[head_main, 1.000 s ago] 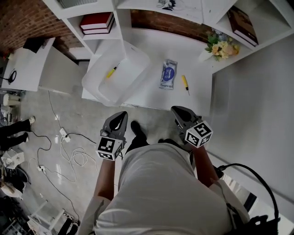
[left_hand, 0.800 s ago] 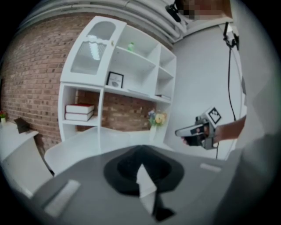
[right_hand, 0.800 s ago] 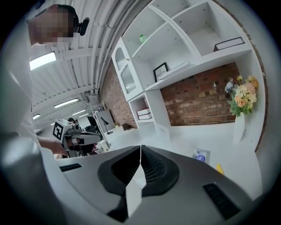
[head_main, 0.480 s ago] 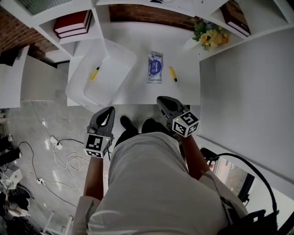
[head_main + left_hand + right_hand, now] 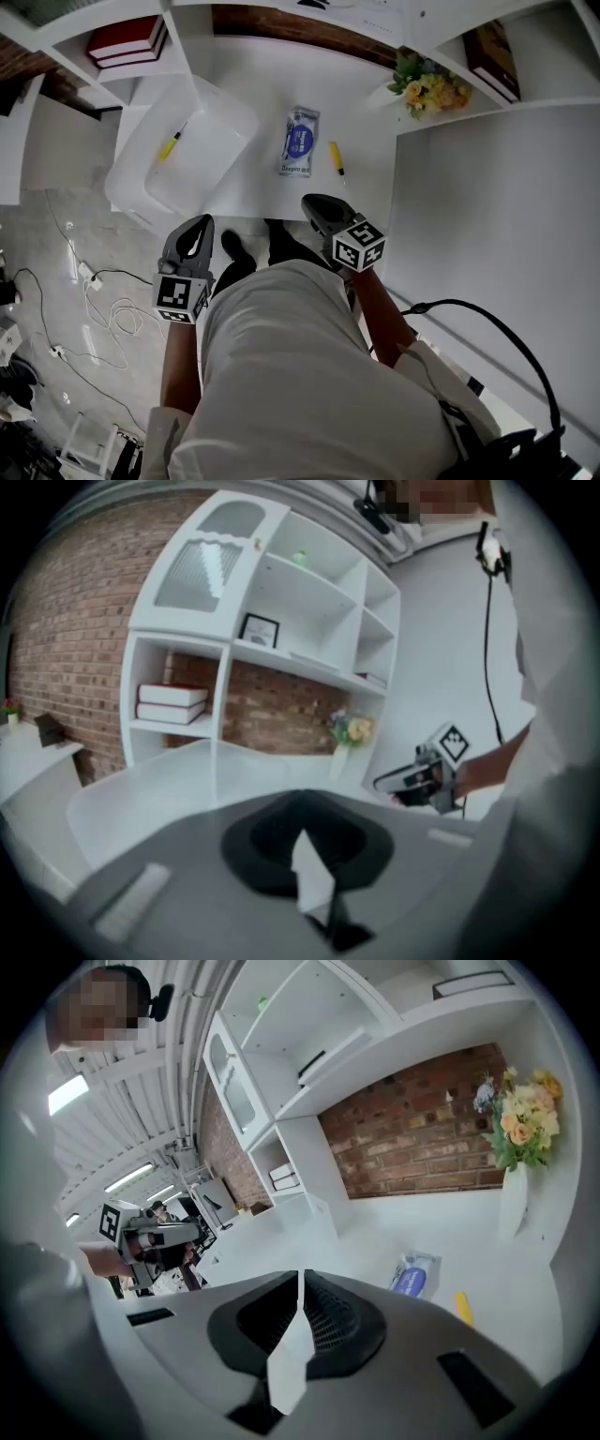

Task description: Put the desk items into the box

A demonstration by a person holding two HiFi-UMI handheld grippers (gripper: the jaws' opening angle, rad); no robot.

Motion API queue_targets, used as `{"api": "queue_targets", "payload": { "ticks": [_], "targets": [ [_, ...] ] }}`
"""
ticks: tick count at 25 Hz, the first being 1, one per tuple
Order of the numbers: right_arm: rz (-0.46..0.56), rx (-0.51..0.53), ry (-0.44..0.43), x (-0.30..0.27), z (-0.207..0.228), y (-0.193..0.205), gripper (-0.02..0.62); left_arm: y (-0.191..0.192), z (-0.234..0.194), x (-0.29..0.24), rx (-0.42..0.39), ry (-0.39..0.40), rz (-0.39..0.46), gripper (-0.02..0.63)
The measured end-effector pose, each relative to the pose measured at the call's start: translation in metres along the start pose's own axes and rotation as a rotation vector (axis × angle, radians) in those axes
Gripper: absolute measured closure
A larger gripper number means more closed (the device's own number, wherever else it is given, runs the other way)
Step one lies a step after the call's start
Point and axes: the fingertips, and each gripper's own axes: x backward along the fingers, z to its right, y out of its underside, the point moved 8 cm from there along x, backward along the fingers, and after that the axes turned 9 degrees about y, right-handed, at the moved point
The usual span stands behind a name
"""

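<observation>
On the white desk [image 5: 253, 89] stands a translucent box [image 5: 178, 155], left of centre, with a yellow pen [image 5: 170, 146] inside. A blue-and-white tissue packet [image 5: 300, 142] lies in the middle, and a second yellow pen [image 5: 337, 160] lies to its right. My left gripper [image 5: 193, 234] is shut and empty, short of the desk's front edge, below the box. My right gripper [image 5: 312, 204] is also shut and empty, its tip at the front edge just below the packet and loose pen. The right gripper view shows the packet [image 5: 413, 1277] and the pen [image 5: 463, 1307] ahead.
White shelves ring the desk: red books [image 5: 127, 42] at back left, a dark book [image 5: 495, 52] at back right, a vase of flowers [image 5: 428, 92] at the right corner. A plain white panel [image 5: 487, 206] runs along the right. Cables [image 5: 94, 309] lie on the floor at left.
The head view has swung, so the desk and box sit further left. Both grippers stay shut, and the right one has come up to the desk's front edge.
</observation>
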Motion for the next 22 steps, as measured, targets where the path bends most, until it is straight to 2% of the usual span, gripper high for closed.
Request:
{"api": "queue_targets", "payload": {
  "ticks": [5, 6, 8, 12, 16, 22],
  "targets": [
    [-0.099, -0.023, 0.002, -0.033, 0.051, 0.01, 0.589, 0.004, 0.003, -0.013, 0.043, -0.069, -0.027, 0.603],
    [-0.122, -0.021, 0.005, -0.041, 0.061, 0.013, 0.578, 0.005, 0.003, -0.015, 0.046, -0.081, -0.035, 0.603],
    [-0.175, -0.004, 0.012, -0.058, 0.08, 0.019, 0.498, 0.008, 0.0, -0.019, 0.056, -0.116, -0.049, 0.603],
    [-0.249, 0.021, 0.027, -0.088, 0.112, 0.027, 0.476, 0.011, -0.001, -0.023, 0.086, -0.185, -0.058, 0.603],
    [-0.299, 0.009, 0.052, -0.117, 0.14, 0.031, 0.453, 0.018, 0.004, -0.029, 0.104, -0.219, -0.078, 0.603],
    [-0.398, 0.004, 0.082, -0.16, 0.168, 0.047, 0.37, 0.02, 0.01, -0.037, 0.138, -0.279, -0.08, 0.603]
  ]
}}
